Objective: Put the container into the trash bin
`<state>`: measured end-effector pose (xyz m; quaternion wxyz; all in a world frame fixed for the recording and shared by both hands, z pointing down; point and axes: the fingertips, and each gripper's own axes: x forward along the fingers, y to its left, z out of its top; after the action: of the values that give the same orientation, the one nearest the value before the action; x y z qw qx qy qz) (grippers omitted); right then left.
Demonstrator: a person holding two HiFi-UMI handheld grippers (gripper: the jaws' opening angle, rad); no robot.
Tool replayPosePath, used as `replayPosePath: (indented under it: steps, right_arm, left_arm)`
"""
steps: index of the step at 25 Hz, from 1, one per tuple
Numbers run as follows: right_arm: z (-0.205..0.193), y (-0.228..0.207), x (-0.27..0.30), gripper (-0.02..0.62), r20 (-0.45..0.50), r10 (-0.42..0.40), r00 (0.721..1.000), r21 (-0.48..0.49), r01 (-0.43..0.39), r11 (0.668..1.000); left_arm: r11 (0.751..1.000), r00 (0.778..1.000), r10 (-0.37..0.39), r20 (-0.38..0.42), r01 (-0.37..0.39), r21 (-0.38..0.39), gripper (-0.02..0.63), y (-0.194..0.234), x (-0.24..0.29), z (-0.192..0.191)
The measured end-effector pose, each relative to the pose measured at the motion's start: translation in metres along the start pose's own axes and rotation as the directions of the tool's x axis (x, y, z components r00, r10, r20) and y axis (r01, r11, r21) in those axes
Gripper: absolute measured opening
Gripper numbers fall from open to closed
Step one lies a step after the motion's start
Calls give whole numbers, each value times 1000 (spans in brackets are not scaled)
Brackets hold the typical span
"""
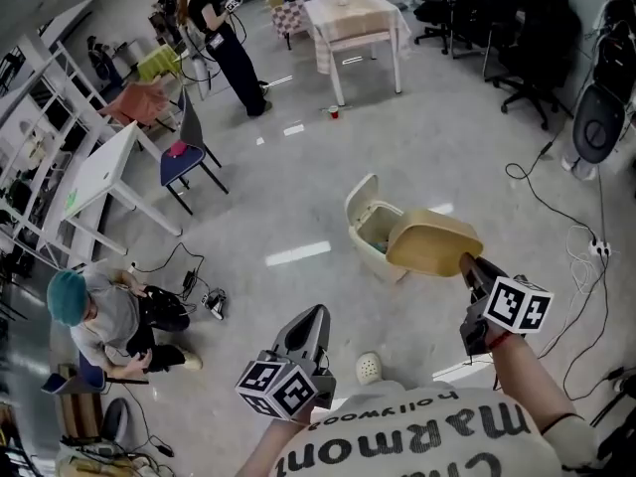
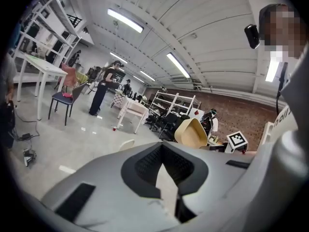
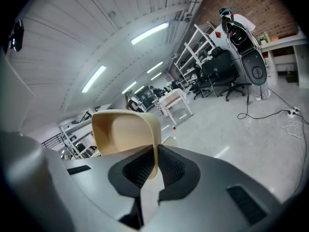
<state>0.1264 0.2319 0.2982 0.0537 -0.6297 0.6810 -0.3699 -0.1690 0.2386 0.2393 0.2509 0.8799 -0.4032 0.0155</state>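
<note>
Right hand-held gripper [image 1: 465,262] grasping the container over the trash bin.

Right hand-held gripper [image 3: 155,154] is clenched on the rim of the tan container [image 3: 120,129], one jaw inside the wall and one outside, so the container sticks out ahead of the jaws with its hollow side toward the right gripper view. In the head view the container [image 1: 432,241] hangs in the air and overlaps the right side of the trash bin [image 1: 366,250], which stands on the grey floor [image 1: 298,197] with its lid tipped up and its mouth uncovered; the container is not inside it. The left hand-held gripper [image 1: 316,312] is held low and near the person's body, well apart from the bin, its jaws [image 2: 161,146] closed together on nothing.
</note>
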Motion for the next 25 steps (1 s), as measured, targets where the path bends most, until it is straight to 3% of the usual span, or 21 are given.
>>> replayPosePath:
  steps: [15,25]
  right_arm:
    - [9,16,47,21,95,-125,988,89,117,989]
    - [-7,12,60,21,48,-154,987,150,145,978]
  left_arm:
    - [990,988,-130,-77,134,37,-12,72,57,46]
    - [984,981,-174,-91,177,32,-12,83,84,45]
